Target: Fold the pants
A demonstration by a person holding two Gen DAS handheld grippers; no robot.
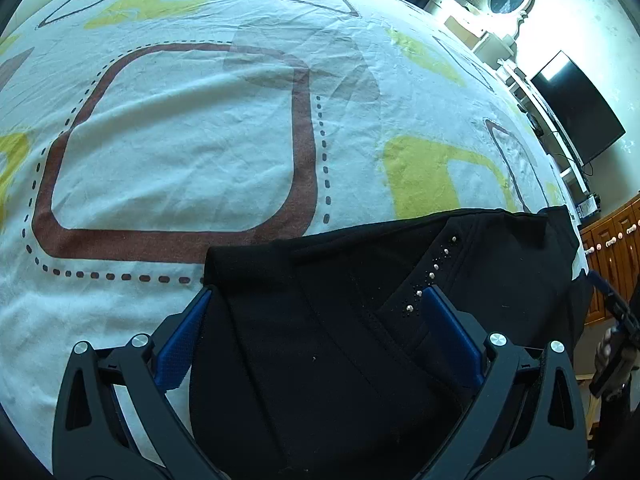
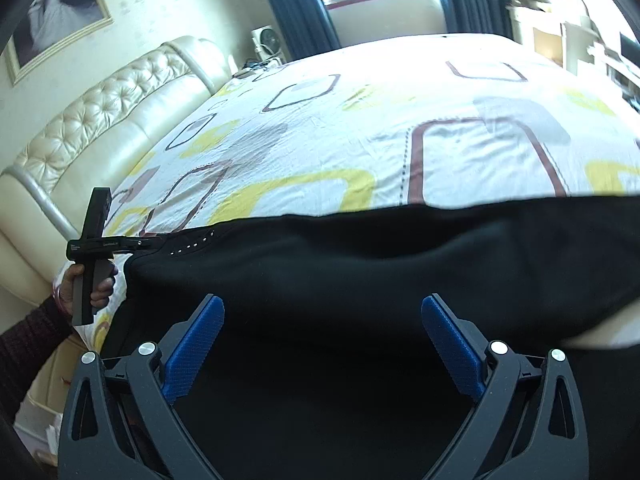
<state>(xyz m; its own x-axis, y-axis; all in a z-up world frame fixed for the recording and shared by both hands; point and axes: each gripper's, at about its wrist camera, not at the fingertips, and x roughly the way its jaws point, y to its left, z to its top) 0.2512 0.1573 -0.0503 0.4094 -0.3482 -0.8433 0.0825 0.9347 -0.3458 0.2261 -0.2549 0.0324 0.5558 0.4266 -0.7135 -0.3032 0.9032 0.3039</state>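
Black pants [image 1: 360, 320] are lying on the patterned bedsheet [image 1: 180, 140] at 6 o'clock; the left gripper [image 1: 316, 304] and right gripper [image 2: 322, 312] are both hovering with fingers spread apart.

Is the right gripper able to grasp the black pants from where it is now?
Probably yes: the right gripper is open, with the black pants directly between and ahead of its blue fingers; nothing blocks it.

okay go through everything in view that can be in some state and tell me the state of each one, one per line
left gripper: open, fingers either side of the black fabric
right gripper: open, over the fabric
pants: black, lying partly folded at the bed's edge
bedsheet: spread out, lightly wrinkled
curtains: drawn apart
television: screen dark
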